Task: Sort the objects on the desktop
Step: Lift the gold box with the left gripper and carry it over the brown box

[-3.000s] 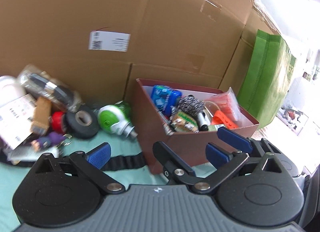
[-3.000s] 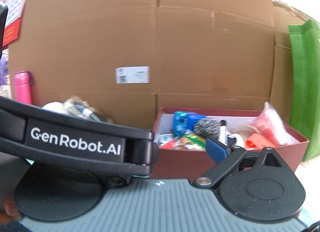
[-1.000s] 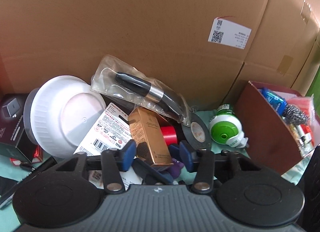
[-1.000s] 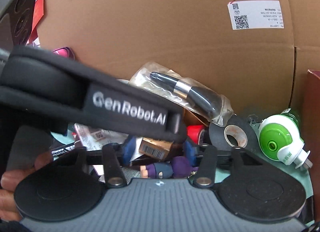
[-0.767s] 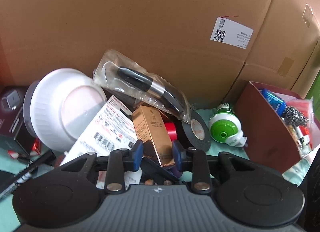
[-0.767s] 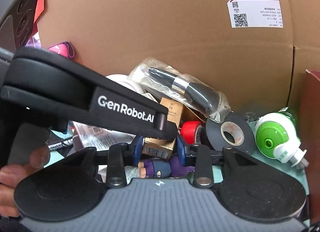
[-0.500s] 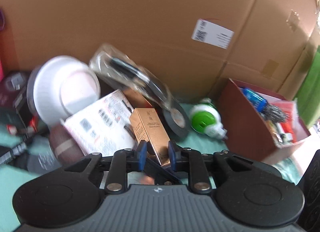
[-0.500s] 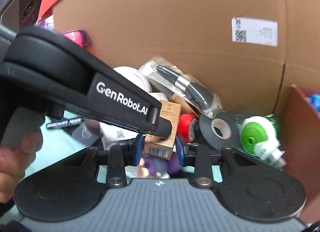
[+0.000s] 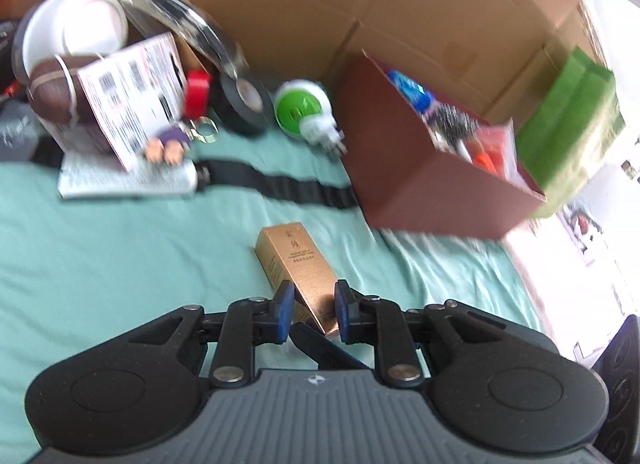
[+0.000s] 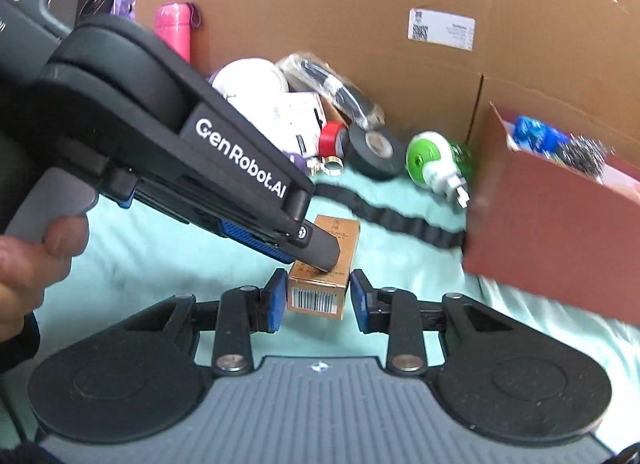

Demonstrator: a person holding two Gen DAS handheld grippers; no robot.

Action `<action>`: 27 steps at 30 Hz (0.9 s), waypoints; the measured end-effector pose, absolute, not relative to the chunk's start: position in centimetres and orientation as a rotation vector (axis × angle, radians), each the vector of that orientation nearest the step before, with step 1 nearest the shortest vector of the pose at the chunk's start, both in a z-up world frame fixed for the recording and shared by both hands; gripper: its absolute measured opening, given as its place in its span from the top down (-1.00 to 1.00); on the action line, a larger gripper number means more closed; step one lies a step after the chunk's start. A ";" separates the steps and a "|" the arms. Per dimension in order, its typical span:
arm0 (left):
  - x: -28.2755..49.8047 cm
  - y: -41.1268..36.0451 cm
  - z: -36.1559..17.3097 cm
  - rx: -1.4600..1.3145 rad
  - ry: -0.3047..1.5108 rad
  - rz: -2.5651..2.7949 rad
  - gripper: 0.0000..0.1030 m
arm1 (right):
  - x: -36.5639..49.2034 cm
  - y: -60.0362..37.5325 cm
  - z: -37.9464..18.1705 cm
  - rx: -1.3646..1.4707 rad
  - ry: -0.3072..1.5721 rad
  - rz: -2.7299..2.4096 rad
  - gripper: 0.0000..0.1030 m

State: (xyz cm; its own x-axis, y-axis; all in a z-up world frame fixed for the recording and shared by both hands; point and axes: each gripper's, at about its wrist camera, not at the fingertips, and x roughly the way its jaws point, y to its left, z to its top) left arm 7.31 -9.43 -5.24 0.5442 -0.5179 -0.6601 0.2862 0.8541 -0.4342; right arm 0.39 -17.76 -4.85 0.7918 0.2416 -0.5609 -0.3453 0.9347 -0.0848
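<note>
A small gold carton [image 9: 300, 268] is held between the blue pads of my left gripper [image 9: 310, 310], lifted above the teal cloth. In the right wrist view the same gold carton [image 10: 324, 288] sits between the pads of my right gripper [image 10: 319, 296], barcode end facing the camera. Both grippers are shut on it, one from each side; the left tool [image 10: 208, 159] crosses over it. A dark red box [image 9: 420, 183] with several items in it stands to the right.
A pile at the back left holds a white bowl [image 9: 72, 27], a printed card [image 9: 132, 91], red tape [image 9: 198, 93], black tape [image 9: 244, 99], a green plug-in [image 9: 304, 113] and a black strap [image 9: 280, 183]. Cardboard boxes [image 9: 400, 23] form the back wall. A green bag [image 9: 572, 115] is at right.
The gold carton has been lifted out of the pile and carried back and right over the open cloth, gripped by both grippers. The pile now lies farther away.
</note>
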 end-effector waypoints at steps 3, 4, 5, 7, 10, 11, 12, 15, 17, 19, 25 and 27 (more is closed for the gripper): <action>7.7 -9.9 -5.6 -0.288 0.898 -0.464 0.47 | 0.6 -17.8 -4.9 -0.192 0.585 0.299 0.36; 7.8 -9.9 -5.7 -0.288 0.904 -0.460 0.41 | 0.4 -17.8 -4.8 -0.193 0.566 0.293 0.35; 8.0 -10.0 -5.8 -0.286 0.905 -0.456 0.23 | -1.0 -18.4 -4.8 -0.196 0.548 0.290 0.35; 8.4 -10.1 -5.8 -0.283 0.900 -0.434 0.08 | -0.8 -18.3 -4.8 -0.205 0.546 0.289 0.28; 9.1 -10.6 -5.6 -0.265 0.891 -0.433 -0.01 | -0.4 -18.2 -5.1 -0.206 0.565 0.272 0.21; 9.4 -10.8 -5.7 -0.255 0.895 -0.437 -0.05 | -0.2 -18.3 -5.1 -0.206 0.570 0.268 0.21; 9.5 -11.1 -5.7 -0.245 0.899 -0.441 -0.07 | -0.2 -18.3 -5.1 -0.204 0.574 0.268 0.19; 9.8 -11.7 -6.1 -0.223 0.905 -0.443 -0.03 | -0.4 -18.2 -5.3 -0.202 0.590 0.269 0.18; 9.7 -11.8 -6.2 -0.205 0.900 -0.449 0.09 | -0.2 -18.2 -5.4 -0.201 0.606 0.272 0.18; 9.8 -11.7 -6.2 -0.203 0.901 -0.449 0.09 | -0.1 -18.2 -5.5 -0.198 0.612 0.276 0.18; 9.6 -12.2 -6.1 -0.179 0.886 -0.446 0.10 | 0.5 -19.0 -5.5 -0.163 0.615 0.296 0.31; 9.3 -12.2 -5.7 -0.198 0.878 -0.446 0.12 | 0.1 -19.1 -5.2 -0.157 0.597 0.288 0.32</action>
State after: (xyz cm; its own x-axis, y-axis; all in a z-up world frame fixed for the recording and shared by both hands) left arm 9.33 -12.18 -5.73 0.5547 -0.4544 -0.6971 0.2949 0.8907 -0.3460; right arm 0.08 -19.13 -5.19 0.7885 0.2210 -0.5740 -0.3114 0.9482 -0.0626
